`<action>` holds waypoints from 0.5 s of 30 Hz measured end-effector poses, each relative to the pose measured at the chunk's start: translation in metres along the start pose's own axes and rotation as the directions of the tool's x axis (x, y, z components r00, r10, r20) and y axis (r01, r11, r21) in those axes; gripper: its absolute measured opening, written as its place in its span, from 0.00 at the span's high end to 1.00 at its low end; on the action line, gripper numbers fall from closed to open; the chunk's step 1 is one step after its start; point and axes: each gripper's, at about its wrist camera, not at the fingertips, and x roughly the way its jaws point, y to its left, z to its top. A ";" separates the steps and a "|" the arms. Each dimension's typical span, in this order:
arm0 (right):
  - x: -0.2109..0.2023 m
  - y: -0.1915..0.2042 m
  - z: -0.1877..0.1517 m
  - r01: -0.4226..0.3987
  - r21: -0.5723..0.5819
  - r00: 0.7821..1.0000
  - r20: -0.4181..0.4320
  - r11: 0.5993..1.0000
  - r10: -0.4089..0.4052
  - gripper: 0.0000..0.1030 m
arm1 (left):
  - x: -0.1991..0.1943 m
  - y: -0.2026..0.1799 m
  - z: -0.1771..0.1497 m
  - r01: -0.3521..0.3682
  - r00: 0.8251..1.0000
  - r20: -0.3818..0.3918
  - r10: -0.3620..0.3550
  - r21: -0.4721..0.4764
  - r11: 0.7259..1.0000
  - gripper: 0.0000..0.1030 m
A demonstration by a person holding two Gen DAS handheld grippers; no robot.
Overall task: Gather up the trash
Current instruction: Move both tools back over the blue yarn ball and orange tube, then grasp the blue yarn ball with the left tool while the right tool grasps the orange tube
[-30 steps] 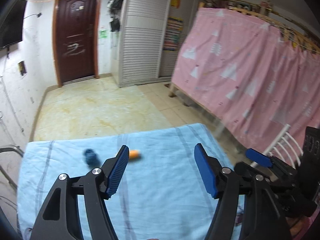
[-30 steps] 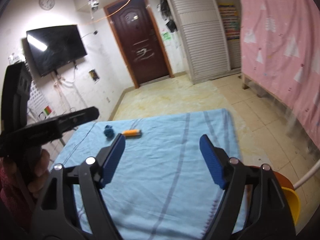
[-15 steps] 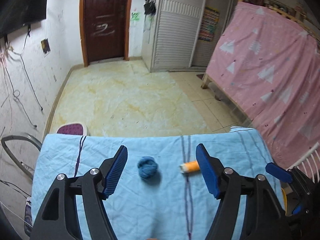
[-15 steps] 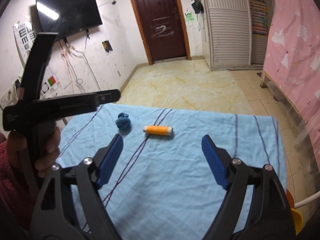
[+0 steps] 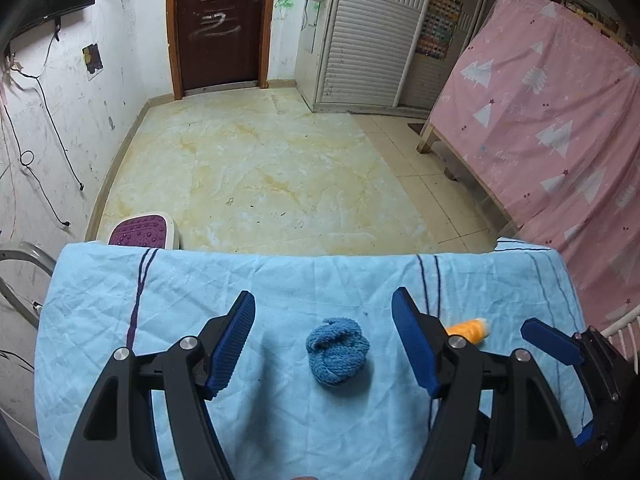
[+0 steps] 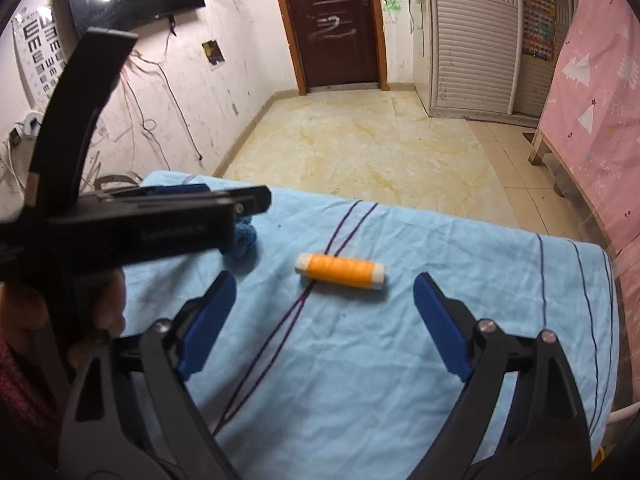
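Note:
A crumpled blue cloth ball [image 5: 338, 351] lies on the light-blue tablecloth [image 5: 120, 320]. My left gripper [image 5: 323, 340] is open, and the ball sits between its blue pads without touching them. An orange thread spool [image 6: 340, 271] lies on its side to the right; in the left wrist view the spool [image 5: 468, 329] is partly hidden behind the right finger. My right gripper [image 6: 322, 320] is open and empty, just short of the spool. The left gripper [image 6: 132, 224] also shows at the left of the right wrist view and covers most of the ball [image 6: 242, 240].
The table's far edge [image 5: 320, 258] drops to a yellow tiled floor. A purple footstool [image 5: 142, 235] stands beyond the left corner. A pink curtained bed [image 5: 560, 120] is at the right. A white rail [image 5: 624, 320] is by the table's right edge.
Both grippers have moved forward and down toward the table. The blue ball now lies between the left gripper's pads, and the spool is closer to the right gripper.

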 end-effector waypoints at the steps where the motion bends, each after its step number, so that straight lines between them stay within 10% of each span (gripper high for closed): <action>1: 0.005 0.001 0.001 0.008 -0.008 1.000 -0.006 1.000 -0.008 0.15 | 0.004 0.000 0.000 -0.009 1.000 -0.006 0.009 0.001 1.000 0.39; 15: 0.042 -0.002 0.009 0.049 -0.025 0.997 -0.066 0.998 -0.050 0.15 | 0.026 0.004 -0.003 -0.085 0.996 -0.037 0.086 0.027 0.996 0.43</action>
